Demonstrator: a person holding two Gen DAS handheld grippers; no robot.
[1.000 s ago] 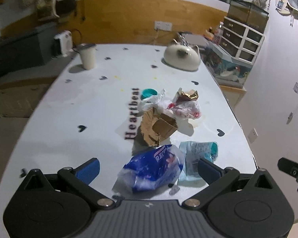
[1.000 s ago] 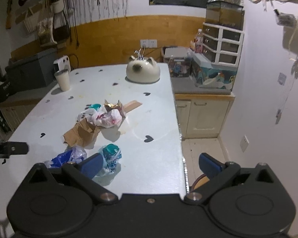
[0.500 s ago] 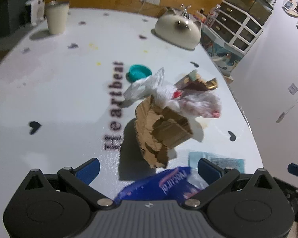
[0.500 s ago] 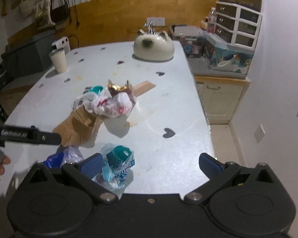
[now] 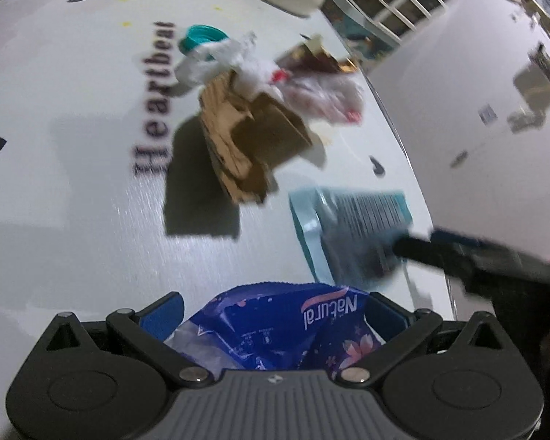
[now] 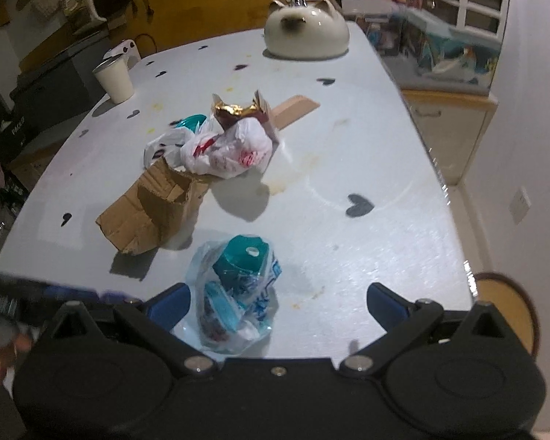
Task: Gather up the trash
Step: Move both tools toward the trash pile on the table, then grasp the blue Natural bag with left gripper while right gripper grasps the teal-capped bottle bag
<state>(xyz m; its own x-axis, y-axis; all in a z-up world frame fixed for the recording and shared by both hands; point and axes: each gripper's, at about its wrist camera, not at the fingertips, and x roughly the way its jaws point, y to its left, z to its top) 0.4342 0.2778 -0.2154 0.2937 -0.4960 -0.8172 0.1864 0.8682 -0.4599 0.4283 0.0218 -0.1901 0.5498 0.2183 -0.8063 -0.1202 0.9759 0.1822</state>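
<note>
Both my grippers have dropped low over the near edge of the table (image 6: 385, 154) in the last second. My left gripper (image 5: 275, 311) is spread around the blue wrapper (image 5: 275, 326); my right gripper (image 6: 278, 300) is spread around the teal packet (image 6: 238, 286). Neither pinches yet, so closing comes next, I judge. Farther off lie cardboard (image 6: 154, 212), white bags (image 6: 223, 146) and a gold wrapper (image 6: 234, 110); nothing blocks me.
</note>
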